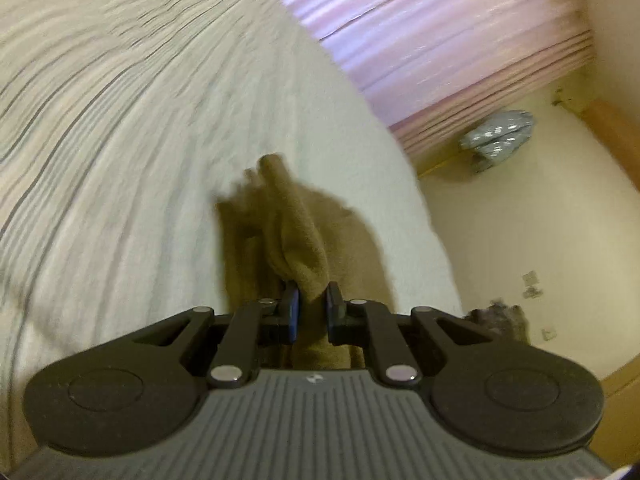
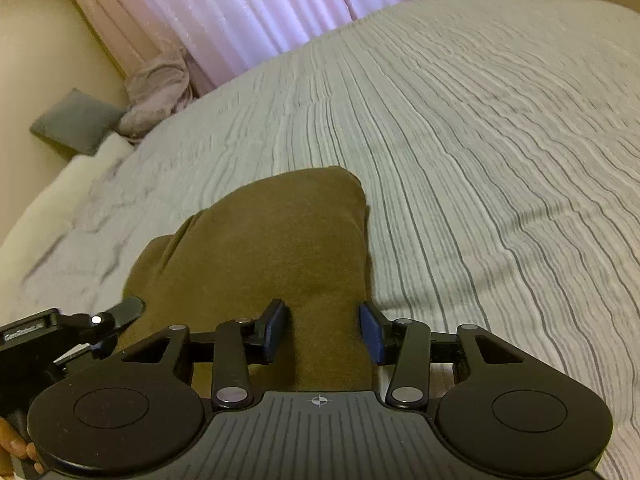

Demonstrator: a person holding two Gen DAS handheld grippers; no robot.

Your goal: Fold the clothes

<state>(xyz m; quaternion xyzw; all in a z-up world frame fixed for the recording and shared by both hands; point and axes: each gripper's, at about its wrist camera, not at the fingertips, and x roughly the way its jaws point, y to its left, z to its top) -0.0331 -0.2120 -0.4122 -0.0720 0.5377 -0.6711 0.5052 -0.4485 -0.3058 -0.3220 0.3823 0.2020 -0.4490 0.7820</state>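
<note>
An olive-brown garment (image 2: 264,248) lies on the striped bedspread (image 2: 480,140), partly folded into a rough rectangle. My right gripper (image 2: 324,330) is open, its blue-padded fingers (image 2: 370,330) standing either side of the garment's near end, just above it. My left gripper (image 1: 311,304) is shut on a bunched fold of the same garment (image 1: 296,240), lifted off the bed (image 1: 120,140); the view is blurred by motion. The left gripper's body (image 2: 60,332) shows at the lower left of the right wrist view.
Pink curtains (image 2: 248,12) hang behind the bed. A grey pillow (image 2: 78,122) and a bundled pinkish cloth (image 2: 160,92) lie at the head. The bed's right edge drops to a cream floor (image 1: 520,220) with a silvery bag (image 1: 498,140).
</note>
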